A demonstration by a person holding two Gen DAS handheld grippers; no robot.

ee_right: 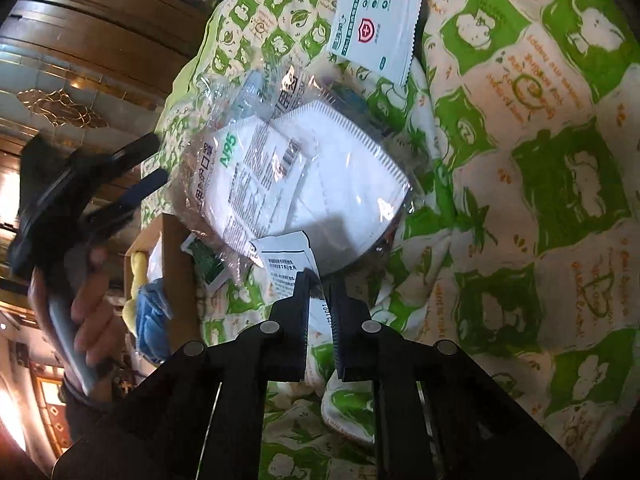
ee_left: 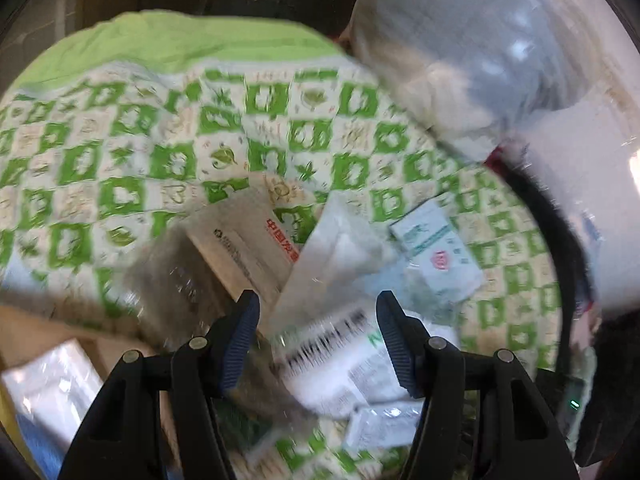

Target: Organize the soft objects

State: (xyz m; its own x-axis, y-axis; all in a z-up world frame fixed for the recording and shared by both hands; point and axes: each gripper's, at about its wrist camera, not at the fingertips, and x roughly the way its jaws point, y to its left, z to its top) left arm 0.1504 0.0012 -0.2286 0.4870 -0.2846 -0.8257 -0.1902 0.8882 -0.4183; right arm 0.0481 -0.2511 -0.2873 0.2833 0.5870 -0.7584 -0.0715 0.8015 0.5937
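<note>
Right gripper [ee_right: 320, 280] clenched on edge of small white printed sachet [ee_right: 286, 258], lying beside bagged N95 mask [ee_right: 316, 176] on green-patterned quilt [ee_right: 540, 200], presumably for lifting toward cardboard box [ee_right: 176, 264]. Left gripper [ee_left: 318, 316] released, hovering over packet pile, empty.

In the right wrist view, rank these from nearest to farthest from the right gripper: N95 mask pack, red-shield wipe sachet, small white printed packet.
1. small white printed packet, pinched at the right gripper
2. N95 mask pack, just beyond
3. red-shield wipe sachet, farthest, top

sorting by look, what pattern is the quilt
Green and cream checks, clearest in the right wrist view.
</note>
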